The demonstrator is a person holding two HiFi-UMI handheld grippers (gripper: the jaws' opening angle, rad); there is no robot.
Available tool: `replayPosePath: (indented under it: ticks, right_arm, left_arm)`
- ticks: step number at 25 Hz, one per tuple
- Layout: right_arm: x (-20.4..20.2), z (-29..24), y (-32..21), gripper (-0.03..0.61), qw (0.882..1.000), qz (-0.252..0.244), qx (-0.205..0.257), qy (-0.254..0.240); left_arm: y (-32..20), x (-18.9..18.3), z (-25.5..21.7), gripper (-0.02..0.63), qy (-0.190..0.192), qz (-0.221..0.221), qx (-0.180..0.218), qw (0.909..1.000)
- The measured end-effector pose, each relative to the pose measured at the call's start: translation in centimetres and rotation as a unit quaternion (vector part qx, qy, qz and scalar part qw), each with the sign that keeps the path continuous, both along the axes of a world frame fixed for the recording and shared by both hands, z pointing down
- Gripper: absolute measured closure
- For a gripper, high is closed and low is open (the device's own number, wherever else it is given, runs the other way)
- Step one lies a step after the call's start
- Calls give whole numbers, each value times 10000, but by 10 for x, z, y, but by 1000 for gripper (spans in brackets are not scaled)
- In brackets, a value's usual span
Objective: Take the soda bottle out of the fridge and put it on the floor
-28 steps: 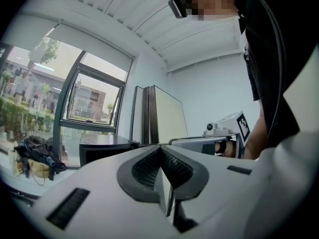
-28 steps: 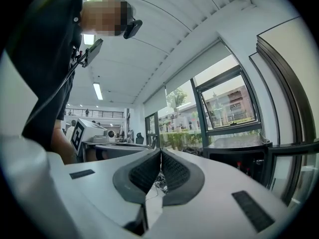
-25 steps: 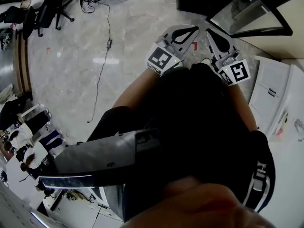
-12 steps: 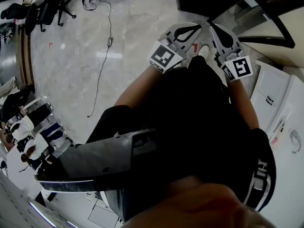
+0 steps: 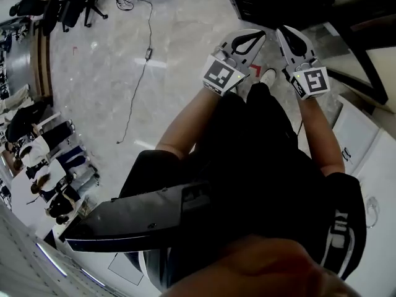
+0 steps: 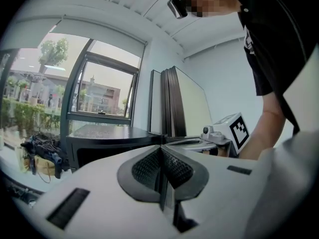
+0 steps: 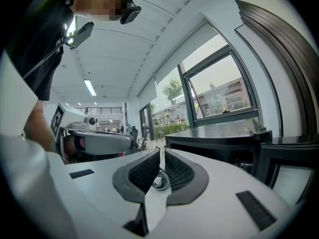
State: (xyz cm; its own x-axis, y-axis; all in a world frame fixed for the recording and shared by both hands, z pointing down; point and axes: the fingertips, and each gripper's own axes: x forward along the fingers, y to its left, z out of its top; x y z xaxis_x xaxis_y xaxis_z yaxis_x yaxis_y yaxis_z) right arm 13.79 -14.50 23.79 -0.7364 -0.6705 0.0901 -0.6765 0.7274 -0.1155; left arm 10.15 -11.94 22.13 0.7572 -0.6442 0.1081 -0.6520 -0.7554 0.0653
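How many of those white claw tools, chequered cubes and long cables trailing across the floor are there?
Grippers: 2 (left gripper, right gripper)
Marker cubes: 2 (left cube, right cube)
Long floor cable: 1
Total: 5

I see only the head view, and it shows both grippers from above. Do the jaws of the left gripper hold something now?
Observer: No. The left gripper view shows the left gripper with its jaws together and nothing between them.
Operator: And the right one?
Observer: The right gripper is shut and also empty.
Operator: What stands ahead of the right gripper?
Observer: A dark cabinet below a window.
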Motion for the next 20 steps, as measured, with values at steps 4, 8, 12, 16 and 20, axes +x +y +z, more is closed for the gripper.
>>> replayPosePath:
  ticks: [4,8,12,16,20]
  right_arm:
    - [-2,42,-52,565,9995,277,-140,116]
    - [-7,93,-92,540,9974,653,-263,166]
    - [-14,146,-140,475,9918,1222,-287,254]
    - [-4,176,-179,381,9831,1818,-169,119]
    - [2,195,-207,299,9797,1999,-2,179]
  left_arm:
    - [-46,0,42,615,60,-255,-71,9996]
    - [-82,-6,101,615,64,-354,-196,9992]
    - [-127,-26,149,615,143,-530,-92,9984]
    - [-163,-36,181,615,179,-710,77,9973]
    - [-182,-35,211,615,123,-859,97,9962]
